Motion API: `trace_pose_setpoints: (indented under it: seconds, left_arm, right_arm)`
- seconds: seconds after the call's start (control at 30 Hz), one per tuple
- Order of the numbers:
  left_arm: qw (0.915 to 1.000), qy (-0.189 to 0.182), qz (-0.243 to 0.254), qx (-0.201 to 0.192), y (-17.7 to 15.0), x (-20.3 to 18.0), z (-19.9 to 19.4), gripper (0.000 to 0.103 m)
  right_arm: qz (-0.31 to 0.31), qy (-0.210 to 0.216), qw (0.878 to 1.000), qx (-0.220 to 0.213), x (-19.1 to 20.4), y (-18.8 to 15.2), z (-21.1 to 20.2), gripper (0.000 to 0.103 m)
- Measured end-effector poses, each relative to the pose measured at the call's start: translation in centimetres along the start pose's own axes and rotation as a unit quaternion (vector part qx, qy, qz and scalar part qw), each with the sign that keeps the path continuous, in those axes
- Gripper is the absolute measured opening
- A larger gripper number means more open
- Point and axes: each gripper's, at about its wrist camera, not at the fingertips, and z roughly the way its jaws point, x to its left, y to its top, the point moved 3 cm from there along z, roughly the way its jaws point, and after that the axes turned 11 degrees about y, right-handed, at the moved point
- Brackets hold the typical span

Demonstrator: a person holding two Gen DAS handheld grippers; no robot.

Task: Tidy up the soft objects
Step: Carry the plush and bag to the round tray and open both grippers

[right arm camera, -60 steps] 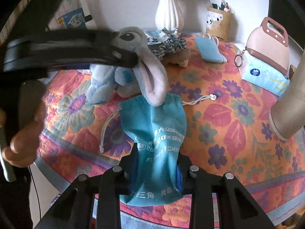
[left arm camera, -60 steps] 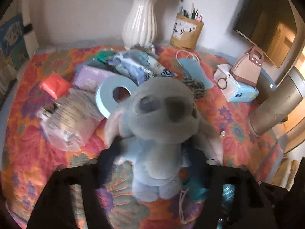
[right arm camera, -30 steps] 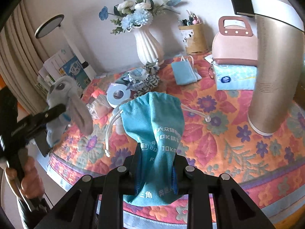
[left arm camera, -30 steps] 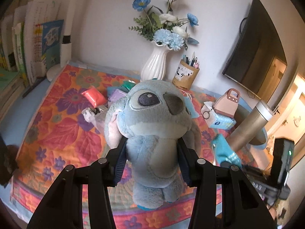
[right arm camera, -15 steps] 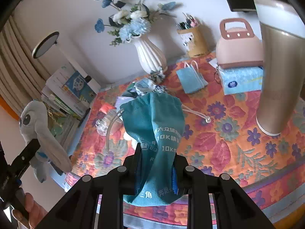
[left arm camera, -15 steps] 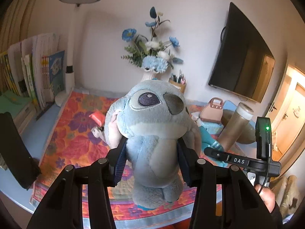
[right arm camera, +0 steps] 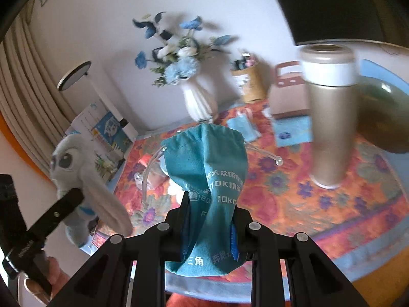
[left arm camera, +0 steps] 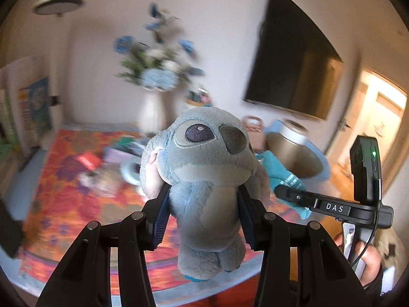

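**Both soft items now lifted clear of the table**

We hold the plush toy point(left arm camera: 204, 179) in the left gripper point(left arm camera: 204, 217), jaws clamped on its torso, squeezing it in. Right gripper point(right arm camera: 211, 226) is clamped on the lower end of the teal drawstring bag point(right arm camera: 207, 179), mouth end standing up, cords dangling.

Change: two seconds back both items lay on the table near its front edge. Since then both hands have risen and pulled back; plush and bag now hang in the air off the front edge of the table point(right arm camera: 332, 204), plush to the left of the bag. Grip widths unchanged, no slip visible.

Our read: pick phase done for both. Next is likely loading plush into bag, but the bag is gripped at the closed end and its mouth looks cinched, so it needs opening first.

Clutter remains mid-table, blurred.
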Motion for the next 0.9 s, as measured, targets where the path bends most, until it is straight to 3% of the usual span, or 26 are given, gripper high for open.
trace_pose_setpoints:
  seconds: [0.13,0.27,0.43,0.57,0.63,0.73,0.9]
  left_arm:
    - [0.9975,-0.053,0.03,0.036,-1.1,-4.5,2.7,0.046]
    - [0.9893,-0.109,0.06,0.077,-2.2,-9.7,5.6,0.045]
    - [0.9745,-0.165,0.11,0.106,-3.1,-16.6,7.7,0.046]
    - [0.9642,-0.191,0.149,0.107,-2.9,-21.7,8.3,0.046]
    - [0.962,-0.194,0.163,0.101,-2.1,-24.2,8.9,0.046]
    - [0.9653,-0.178,0.176,0.076,-0.9,-27.2,9.6,0.046]
    - [0.9815,-0.113,0.148,0.045,2.3,-31.6,12.6,0.046]
  right_arm:
    - [0.019,-0.024,0.999,0.017,-3.0,-1.0,-2.7,0.024]
    - [0.053,-0.067,0.996,0.026,-7.6,-1.7,-6.2,0.024]
    - [0.108,-0.103,0.989,-0.01,-13.5,-1.4,-11.5,0.024]
    - [0.126,-0.123,0.983,-0.053,-16.4,-0.1,-15.4,0.024]
    - [0.13,-0.134,0.98,-0.074,-17.8,1.0,-17.0,0.024]
    - [0.13,-0.144,0.975,-0.108,-19.6,3.3,-19.1,0.024]
    - [0.128,-0.151,0.968,-0.152,-22.4,8.0,-20.5,0.024]
